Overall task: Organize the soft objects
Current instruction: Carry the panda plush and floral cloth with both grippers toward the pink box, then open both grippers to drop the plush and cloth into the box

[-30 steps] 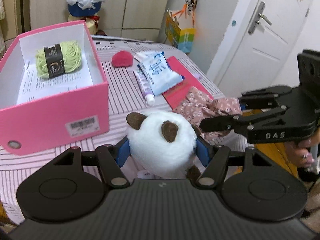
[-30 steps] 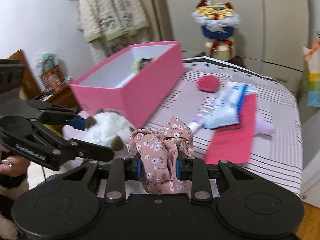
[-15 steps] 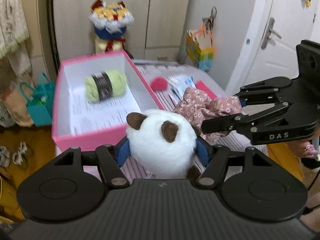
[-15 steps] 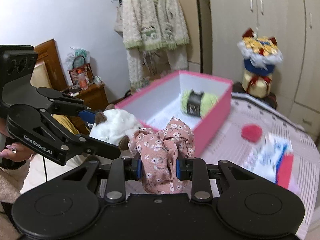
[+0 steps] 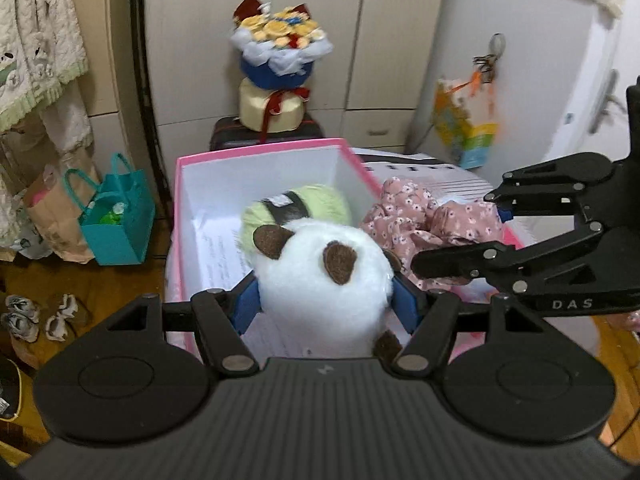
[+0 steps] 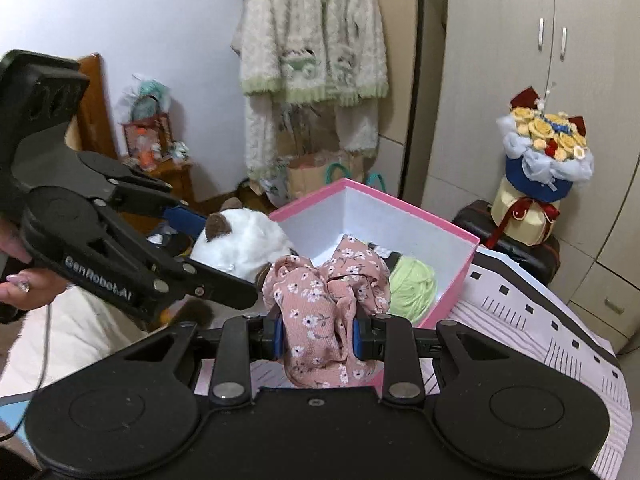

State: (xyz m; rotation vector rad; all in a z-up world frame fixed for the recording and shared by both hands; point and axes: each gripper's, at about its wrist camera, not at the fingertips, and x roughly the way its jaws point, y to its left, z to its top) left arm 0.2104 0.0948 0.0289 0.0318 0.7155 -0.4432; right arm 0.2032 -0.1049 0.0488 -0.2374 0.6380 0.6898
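Observation:
My left gripper (image 5: 325, 305) is shut on a white plush toy (image 5: 320, 280) with brown ears, held above the near end of the open pink box (image 5: 256, 156). A green yarn ball (image 5: 296, 210) lies inside the box, partly hidden behind the toy. My right gripper (image 6: 317, 338) is shut on a pink floral fabric scrunchie (image 6: 324, 292), held over the box's near right rim (image 6: 456, 292). In the right wrist view the left gripper (image 6: 208, 240) carries the plush (image 6: 244, 240) at the left, and the yarn (image 6: 412, 284) shows in the box. The scrunchie (image 5: 420, 216) hangs beside the plush.
The box stands on a striped tablecloth (image 6: 540, 340). Behind it a flower bouquet (image 5: 280, 64) sits on a dark case. A teal bag (image 5: 120, 216) and slippers lie on the wooden floor at left. A cardigan (image 6: 316, 52) hangs on the wall. A hand (image 6: 24, 276) holds the left gripper.
Both grippers have swung toward the pink box and risen, bringing the plush and the scrunchie from beside it to over its open top. Both grips are unchanged.

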